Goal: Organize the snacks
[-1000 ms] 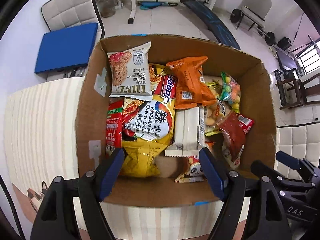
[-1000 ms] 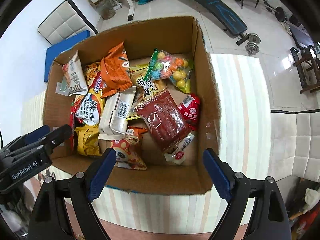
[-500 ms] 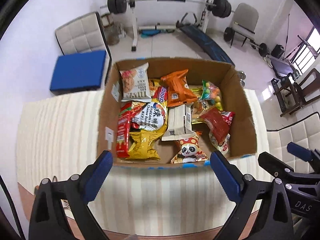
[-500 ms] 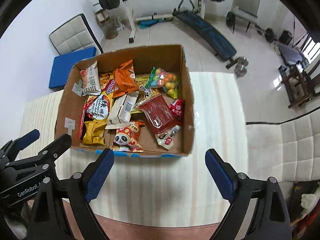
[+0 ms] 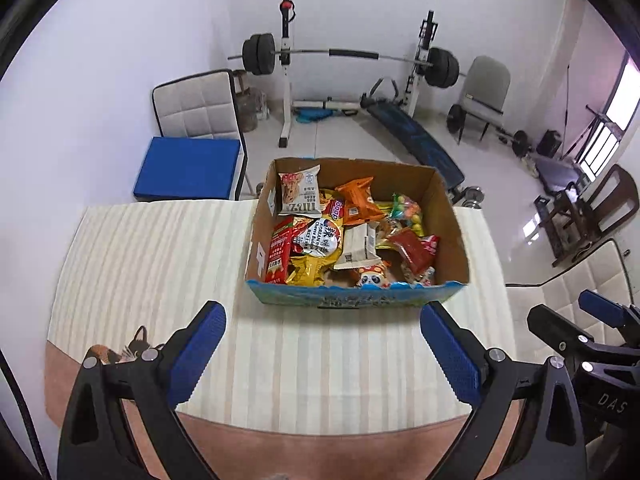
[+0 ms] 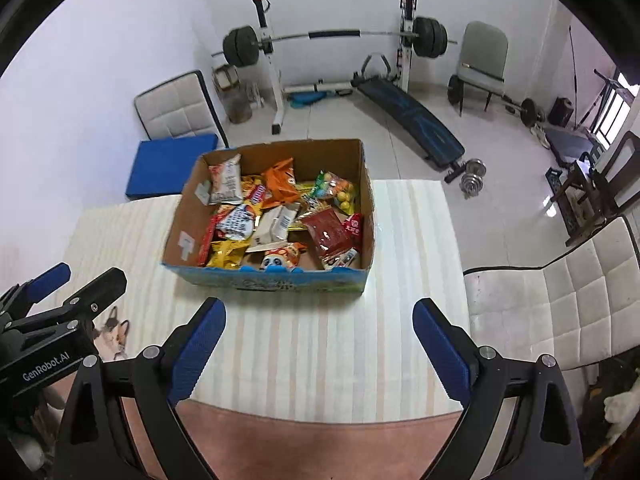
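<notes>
A pale striped surface [image 5: 168,264] fills the middle of both views, with a pinkish band along its near edge. On it, just above the centre of each frame, stands an open cardboard box [image 5: 450,220] with a blue printed front wall. The box holds the snacks in a loose heap: a white cookie packet [image 5: 300,196] leans against the back left corner, an orange packet [image 5: 358,200] lies beside it, a yellow noodle bag [image 5: 316,256] sits at the front left, a white wrapped bar [image 5: 358,246] lies in the middle, a dark red packet [image 5: 412,246] is to the right, a clear bag of coloured candy balls [image 5: 406,212] rests at the back right, and a small panda packet [image 5: 370,278] lies against the front wall. The left tongs [image 5: 322,358] span the bottom of the left wrist view, spread wide and grasping nothing — clear of the box, over bare surface. The right tongs [image 6: 318,354] at the bottom of the right wrist view are likewise released and empty, near the box's front wall but not touching it.
</notes>
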A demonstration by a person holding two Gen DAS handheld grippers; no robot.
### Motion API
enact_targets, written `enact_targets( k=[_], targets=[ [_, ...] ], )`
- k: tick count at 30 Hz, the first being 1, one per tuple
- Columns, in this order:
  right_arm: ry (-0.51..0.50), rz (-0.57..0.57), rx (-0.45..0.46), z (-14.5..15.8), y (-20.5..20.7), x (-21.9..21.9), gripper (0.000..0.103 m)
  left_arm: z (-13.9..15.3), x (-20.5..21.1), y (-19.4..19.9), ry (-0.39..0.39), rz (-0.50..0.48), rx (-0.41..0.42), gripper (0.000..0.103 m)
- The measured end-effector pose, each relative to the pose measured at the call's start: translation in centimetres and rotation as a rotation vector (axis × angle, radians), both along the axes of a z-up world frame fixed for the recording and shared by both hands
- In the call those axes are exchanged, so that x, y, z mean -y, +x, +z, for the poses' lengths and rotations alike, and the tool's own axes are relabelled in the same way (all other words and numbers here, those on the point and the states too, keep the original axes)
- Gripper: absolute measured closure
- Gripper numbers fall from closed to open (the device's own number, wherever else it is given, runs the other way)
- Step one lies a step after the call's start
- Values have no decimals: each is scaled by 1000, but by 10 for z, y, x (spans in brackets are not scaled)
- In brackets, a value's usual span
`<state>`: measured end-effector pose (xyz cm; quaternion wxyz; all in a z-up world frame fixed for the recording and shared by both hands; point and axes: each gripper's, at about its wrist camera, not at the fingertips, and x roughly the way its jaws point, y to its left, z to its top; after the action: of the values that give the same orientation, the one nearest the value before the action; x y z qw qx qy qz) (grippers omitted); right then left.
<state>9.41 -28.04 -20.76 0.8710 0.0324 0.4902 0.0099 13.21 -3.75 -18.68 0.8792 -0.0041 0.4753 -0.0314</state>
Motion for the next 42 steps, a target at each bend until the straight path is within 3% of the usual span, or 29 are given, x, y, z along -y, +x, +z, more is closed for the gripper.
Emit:
enact_targets(
  k=[10,21,28,42],
  targets=[
    [-20,8,97,52,-82,-4,6,46,-4,-66,25,-1,103,3],
    [3,-6,134,77,-127,-1,5,61,-7,-93,-9,4,109,3],
    [1,-11,139,73,-125,-2,4,57,-8,-90,-5,23,120,3],
    [-36,-33,179,63,-73,0,4,35,-13,-53,23,48,132,3]
  ],
)
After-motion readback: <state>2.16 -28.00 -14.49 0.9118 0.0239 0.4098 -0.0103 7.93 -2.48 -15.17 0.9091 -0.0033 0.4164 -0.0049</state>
